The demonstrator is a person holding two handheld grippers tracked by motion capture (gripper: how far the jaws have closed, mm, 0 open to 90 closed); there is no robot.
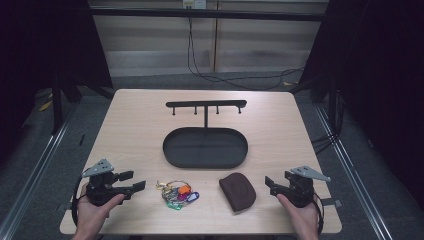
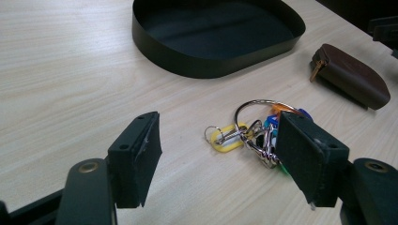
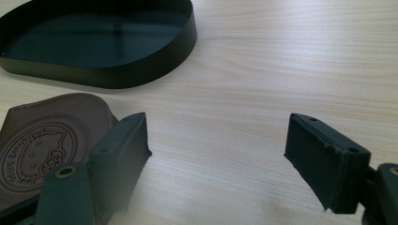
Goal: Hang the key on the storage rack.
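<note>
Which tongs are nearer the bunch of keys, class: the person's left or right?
Left. The left tongs sit open just beside the bunch of keys; the right tongs sit open beyond the brown pouch.

We see a light wood-grain counter (image 1: 140, 125) standing on a grey floor (image 1: 40, 165). Behind it runs a pale panelled wall (image 1: 150, 45), with a black bar (image 1: 200, 13) crossing near its top. A black cable (image 1: 192, 55) hangs down the wall and trails across the floor towards the right. Dark curtains (image 1: 45, 45) close in both sides, leaving those edges in shadow. Metal rails (image 1: 37, 172) run along the floor on either side of the counter. The light is dim and even.
</note>
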